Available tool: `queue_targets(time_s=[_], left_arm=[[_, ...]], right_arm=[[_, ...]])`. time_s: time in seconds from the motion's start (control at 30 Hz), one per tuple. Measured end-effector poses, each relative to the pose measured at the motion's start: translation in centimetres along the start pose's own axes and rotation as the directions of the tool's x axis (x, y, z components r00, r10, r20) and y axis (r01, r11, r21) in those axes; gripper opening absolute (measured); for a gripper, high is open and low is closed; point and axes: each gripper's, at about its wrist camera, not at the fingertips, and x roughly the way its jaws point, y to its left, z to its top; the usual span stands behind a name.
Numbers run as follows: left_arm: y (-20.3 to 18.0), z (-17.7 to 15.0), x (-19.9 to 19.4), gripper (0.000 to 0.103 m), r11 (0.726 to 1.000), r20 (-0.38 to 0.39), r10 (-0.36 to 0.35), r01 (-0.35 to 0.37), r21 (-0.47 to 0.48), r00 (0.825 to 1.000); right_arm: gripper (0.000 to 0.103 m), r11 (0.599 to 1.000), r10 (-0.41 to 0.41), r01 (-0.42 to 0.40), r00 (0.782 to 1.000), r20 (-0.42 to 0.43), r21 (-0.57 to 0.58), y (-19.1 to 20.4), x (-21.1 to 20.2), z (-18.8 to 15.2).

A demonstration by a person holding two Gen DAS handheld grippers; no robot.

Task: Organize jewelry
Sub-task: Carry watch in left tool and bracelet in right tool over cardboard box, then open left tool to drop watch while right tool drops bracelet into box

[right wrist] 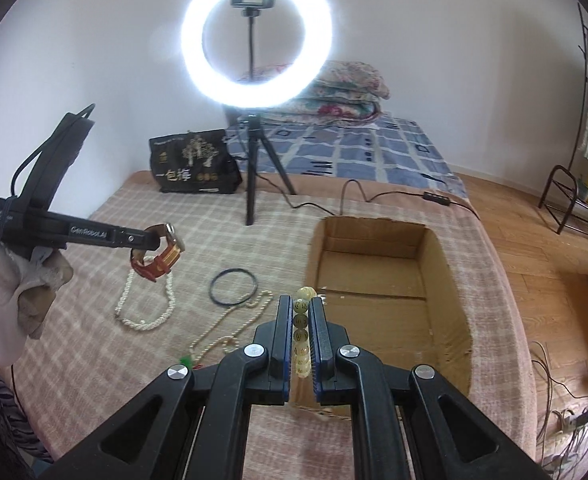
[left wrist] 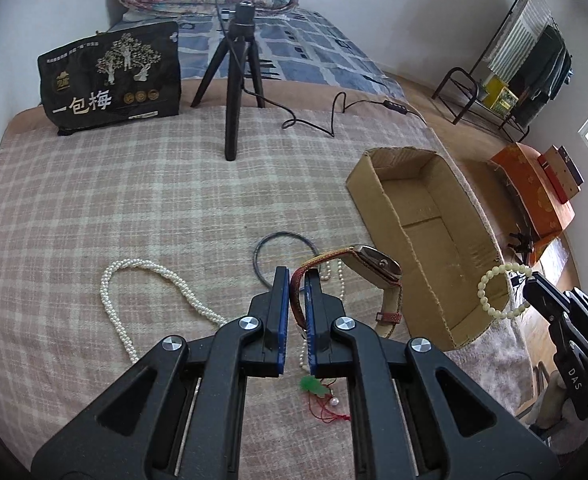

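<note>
My left gripper [left wrist: 297, 276] is shut on the red-brown strap of a wristwatch [left wrist: 374, 264] and holds it above the checked blanket; the same left gripper [right wrist: 156, 240] and watch [right wrist: 166, 258] show at the left of the right wrist view. My right gripper [right wrist: 300, 304] is shut on a pale bead bracelet [right wrist: 301, 320] just in front of the open cardboard box [right wrist: 374, 232]. From the left wrist view that bracelet [left wrist: 490, 292] hangs from the right gripper [left wrist: 534, 280] over the box's near corner [left wrist: 454, 336]. On the blanket lie a pearl necklace [left wrist: 110, 292], a black ring [left wrist: 262, 248] and a green pendant [left wrist: 314, 386].
A ring light on a black tripod [right wrist: 254, 160] stands at the back of the blanket, its cable [left wrist: 334, 112] trailing right. A black printed bag [left wrist: 110, 76] sits back left. The bed edge drops to a wood floor [right wrist: 534, 260] right of the box, where an orange box [left wrist: 534, 192] stands.
</note>
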Motion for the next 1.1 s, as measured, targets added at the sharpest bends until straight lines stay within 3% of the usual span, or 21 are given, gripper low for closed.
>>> queue_targets(time_s=[0.67,1.1], left_arm=[[-10.0,3.7,6.9,0.005,0.995,-0.018,-0.06,0.061,0.083,0.998],[-13.0,4.0,9.5,0.005,0.993,-0.035,-0.042,0.046,0.107,0.999]], right_arm=[[0.005,0.996,-0.076,0.079,0.993,-0.088,0.029,-5.0,2.4,-1.2],[0.006,0.996,-0.075,0.082,0.989,-0.125,0.047,-6.9,2.8,-2.1]])
